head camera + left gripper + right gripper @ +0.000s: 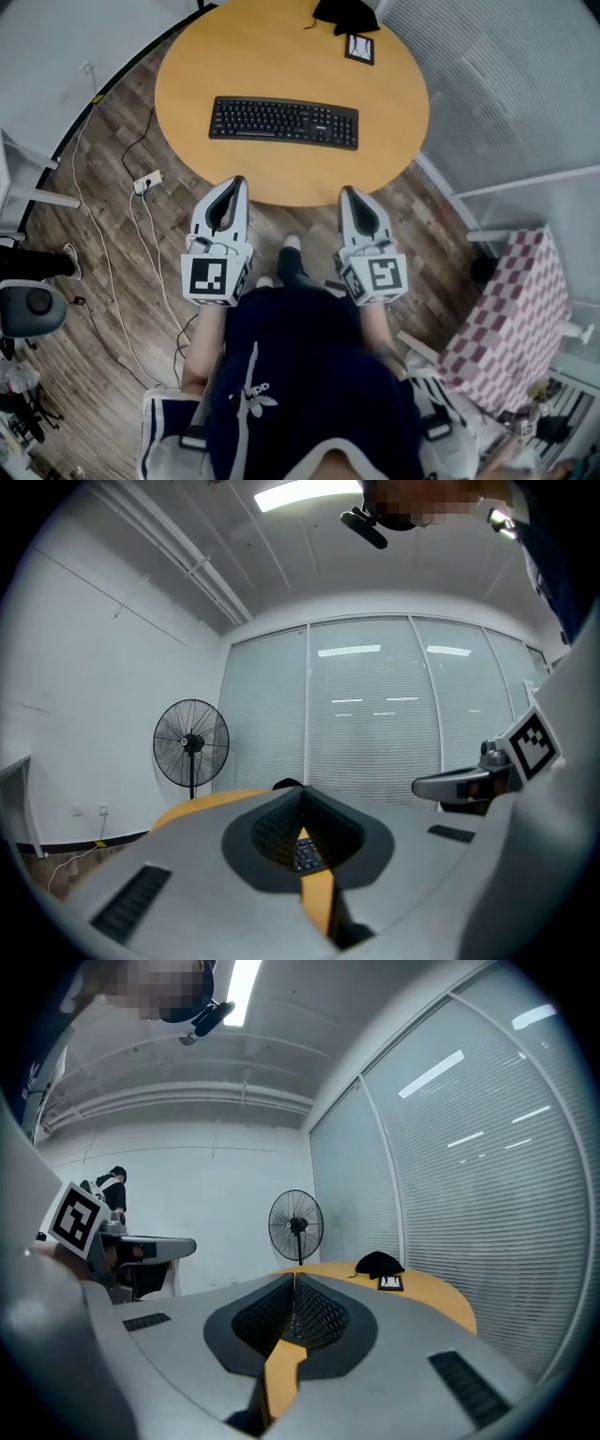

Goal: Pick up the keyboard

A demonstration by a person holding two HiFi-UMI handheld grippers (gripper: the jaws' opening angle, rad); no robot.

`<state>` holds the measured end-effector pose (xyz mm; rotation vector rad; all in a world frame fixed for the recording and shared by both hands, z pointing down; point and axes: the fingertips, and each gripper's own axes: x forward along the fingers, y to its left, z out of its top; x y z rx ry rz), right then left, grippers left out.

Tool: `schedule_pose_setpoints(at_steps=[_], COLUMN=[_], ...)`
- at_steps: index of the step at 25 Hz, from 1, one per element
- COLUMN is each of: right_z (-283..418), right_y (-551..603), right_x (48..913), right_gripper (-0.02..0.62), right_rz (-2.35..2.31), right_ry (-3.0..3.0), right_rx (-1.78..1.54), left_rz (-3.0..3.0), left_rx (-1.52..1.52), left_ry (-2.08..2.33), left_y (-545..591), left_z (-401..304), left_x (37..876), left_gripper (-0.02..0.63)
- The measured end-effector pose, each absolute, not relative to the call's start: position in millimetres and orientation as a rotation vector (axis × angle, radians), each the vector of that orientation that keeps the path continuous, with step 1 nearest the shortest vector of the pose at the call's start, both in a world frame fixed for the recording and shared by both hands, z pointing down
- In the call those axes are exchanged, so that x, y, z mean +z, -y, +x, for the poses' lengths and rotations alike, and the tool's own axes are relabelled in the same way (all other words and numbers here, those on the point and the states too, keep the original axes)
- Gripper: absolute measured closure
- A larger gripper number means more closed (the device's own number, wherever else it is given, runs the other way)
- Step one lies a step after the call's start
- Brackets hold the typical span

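— Wood-plank floor (103, 412) on the left, a white power strip (147, 181) and cables lying across it, and a round orange table (187, 66) ahead.
— And the left gripper (233, 182)?
— Jaws pressed together, nothing between them, hovering at the table's near edge. In its own view, a few keys show past the closed tips.
— So the keyboard (283, 122) is untouched?
— Yes, flat mid-table, apart from both tools. The right gripper (349, 191) mirrors the left: closed tight, empty, at the near rim. A black cloth (347, 13) and a small framed card (360, 48) are at the far edge, with a checked cloth (516, 309) far right.
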<state>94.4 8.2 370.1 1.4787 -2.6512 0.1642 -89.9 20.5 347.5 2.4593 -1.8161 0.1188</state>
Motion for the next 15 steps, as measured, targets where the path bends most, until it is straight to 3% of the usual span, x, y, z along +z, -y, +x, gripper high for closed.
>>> schedule_pose_setpoints(at_steps=[15], right_z=[132.6], right_y=[85.8], right_x=[398.1], right_gripper=[0.589], right_rz=[1.424], right_ry=[2.633], right_rx=[0.263], left_rz=[2.394], left_rx=[0.124], left_ry=[1.887], left_y=[65.4], left_z=[-70.3], left_x=[355.8], left_gripper=[0.603])
